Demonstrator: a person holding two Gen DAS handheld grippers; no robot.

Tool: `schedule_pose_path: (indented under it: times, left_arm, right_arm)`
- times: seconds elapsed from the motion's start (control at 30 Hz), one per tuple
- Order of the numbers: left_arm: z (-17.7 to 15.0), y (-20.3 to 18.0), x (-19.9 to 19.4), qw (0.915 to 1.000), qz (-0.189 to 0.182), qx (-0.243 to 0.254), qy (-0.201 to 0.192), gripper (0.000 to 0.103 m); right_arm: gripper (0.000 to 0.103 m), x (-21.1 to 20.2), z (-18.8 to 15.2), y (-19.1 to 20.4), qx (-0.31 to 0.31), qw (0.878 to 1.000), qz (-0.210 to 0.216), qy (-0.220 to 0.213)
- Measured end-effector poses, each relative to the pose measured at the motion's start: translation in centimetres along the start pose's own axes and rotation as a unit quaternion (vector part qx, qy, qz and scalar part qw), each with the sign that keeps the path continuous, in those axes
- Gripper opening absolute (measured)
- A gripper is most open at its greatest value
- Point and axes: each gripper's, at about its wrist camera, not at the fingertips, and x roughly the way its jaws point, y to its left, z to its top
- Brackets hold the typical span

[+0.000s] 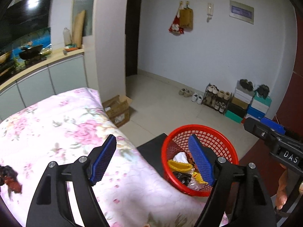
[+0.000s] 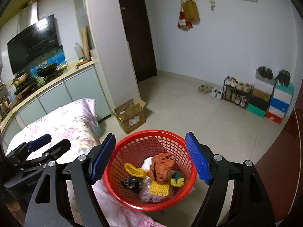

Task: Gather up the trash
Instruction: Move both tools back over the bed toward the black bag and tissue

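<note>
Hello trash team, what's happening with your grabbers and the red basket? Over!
Left gripper open, empty. Right gripper open, empty. Red basket beside the table, holding trash. Dark scrap on flowered cloth. Nothing blocking.

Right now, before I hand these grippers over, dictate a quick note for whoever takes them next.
Left gripper: open, nothing between the pads, over the edge of the floral cloth.
Right gripper: open and empty, above the red basket.
Done: the basket holds a brown crumpled paper, a white wad, yellow pieces, a black scrap and a clear bag.
Left: one dark reddish scrap lies on the cloth at the left edge of the left wrist view; pick it up and drop it in the basket.
</note>
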Motion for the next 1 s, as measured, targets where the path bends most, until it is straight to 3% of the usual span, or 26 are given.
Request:
schedule_pose_path:
  times: [0.2,0.47,0.83,1.0]
  left_arm:
    - [-0.4,2.2,-3.4,0.9993,0.027,-0.017,-0.019,0.077]
    - [-2.0,7.0,-8.7,0.9938,0.092,-0.050,-0.038,0.079]
    - [-4.6,15.6,-15.0,0.9697,0.206,-0.120,-0.053,0.080]
    - [-5.5,17.9,-16.6,0.9594,0.236,-0.143,-0.055,0.081]
  right_arm:
    - [0.074,-1.0,-0.2,3.2,-0.025,0.999,0.021,-0.006]
    - [0.075,-2.1,-0.6,9.3,-0.064,0.994,0.088,-0.006]
    - [0.076,-3.3,-1.3,17.2,-0.105,0.981,0.166,0.001]
    - [0.076,-3.8,-2.2,19.5,-0.120,0.975,0.187,0.006]
